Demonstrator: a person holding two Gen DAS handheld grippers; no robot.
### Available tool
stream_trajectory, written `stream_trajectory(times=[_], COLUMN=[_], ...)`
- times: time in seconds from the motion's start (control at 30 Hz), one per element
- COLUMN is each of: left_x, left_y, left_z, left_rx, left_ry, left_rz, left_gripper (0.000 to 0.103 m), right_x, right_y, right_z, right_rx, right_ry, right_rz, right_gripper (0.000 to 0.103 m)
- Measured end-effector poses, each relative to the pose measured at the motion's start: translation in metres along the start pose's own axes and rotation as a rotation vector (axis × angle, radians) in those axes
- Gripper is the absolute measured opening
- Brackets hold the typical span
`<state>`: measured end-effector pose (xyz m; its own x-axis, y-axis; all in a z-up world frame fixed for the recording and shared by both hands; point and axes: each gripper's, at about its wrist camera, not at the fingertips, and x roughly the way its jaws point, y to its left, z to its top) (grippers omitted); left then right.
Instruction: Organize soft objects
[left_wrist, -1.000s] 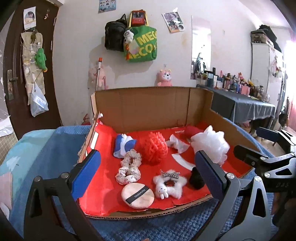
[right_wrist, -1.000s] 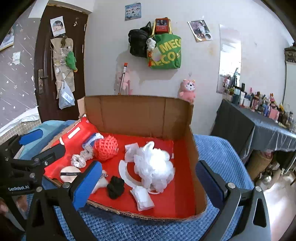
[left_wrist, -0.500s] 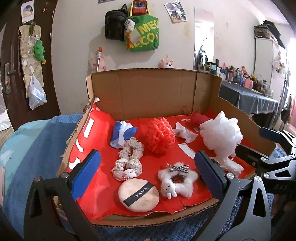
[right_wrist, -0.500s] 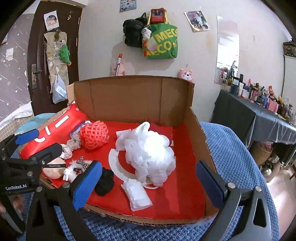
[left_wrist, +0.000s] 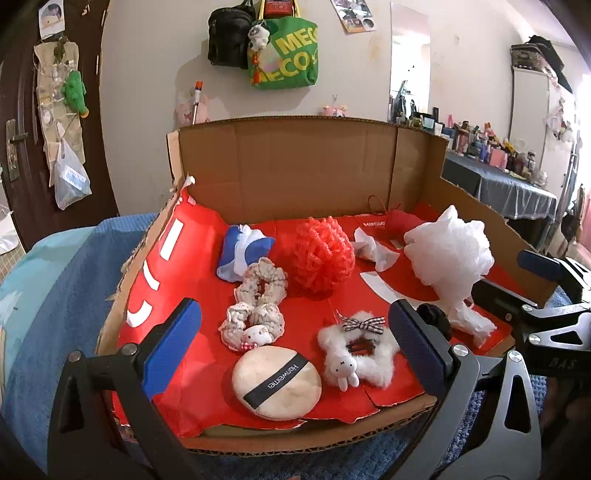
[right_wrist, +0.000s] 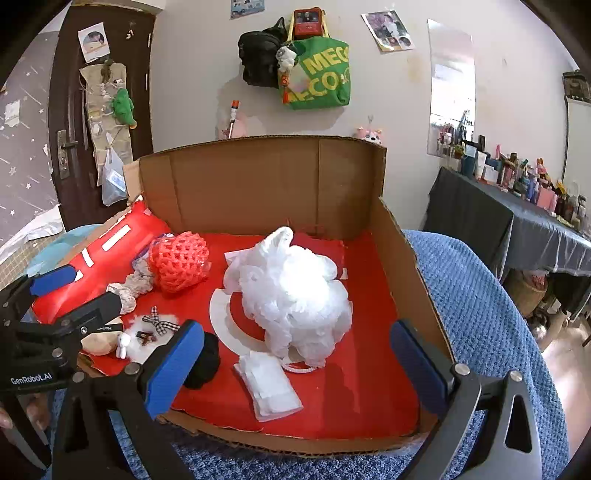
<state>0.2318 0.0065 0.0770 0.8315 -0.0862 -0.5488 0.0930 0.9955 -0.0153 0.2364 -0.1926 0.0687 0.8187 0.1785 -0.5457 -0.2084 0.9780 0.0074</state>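
Box, one: open cardboard, red-lined, set on a blue cloth. Contents, all lying on the red floor: red pouf, one, mid-floor towards the back; white pouf, one, to the right of it, the largest item; blue-and-white cloth, one, at back left; scrunchies, two, touching end to end in front of that cloth, the nearer one bearing a small white charm; powder puff, one, round, with a black band, at the front edge; white fluffy star clip, one, with a checked bow and a small rabbit figure, just right of the puff; black item, one, small, near the front, largely behind a finger in both views, kind not clear; white packet, one, flat, in front of the white pouf; white paper scrap, one, crumpled, behind the two poufs. Left gripper, one: fingers spread wide, nothing between them, over the front edge above the puff and clip. Right gripper, one: fingers spread wide, nothing between them, over the front edge before the white pouf and packet
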Motion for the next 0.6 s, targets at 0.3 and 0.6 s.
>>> stream_trajectory(times=[0.3, 0.6], left_x=[0.0054, 0.0062], left_y=[0.0008, 0.0016], left_z=[-0.0015, -0.0017], left_rx=[-0.005, -0.006], left_ry=[0.022, 0.023], left_rz=[0.002, 0.002], left_gripper=[0.103, 0.103], right_x=[0.0016, 0.0023], right_y=[0.0009, 0.0001], right_z=[-0.0004, 0.0002], right_rx=[-0.011, -0.012], right_ry=[-0.001, 0.000], right_rz=[-0.018, -0.021], right_gripper=[0.103, 0.103])
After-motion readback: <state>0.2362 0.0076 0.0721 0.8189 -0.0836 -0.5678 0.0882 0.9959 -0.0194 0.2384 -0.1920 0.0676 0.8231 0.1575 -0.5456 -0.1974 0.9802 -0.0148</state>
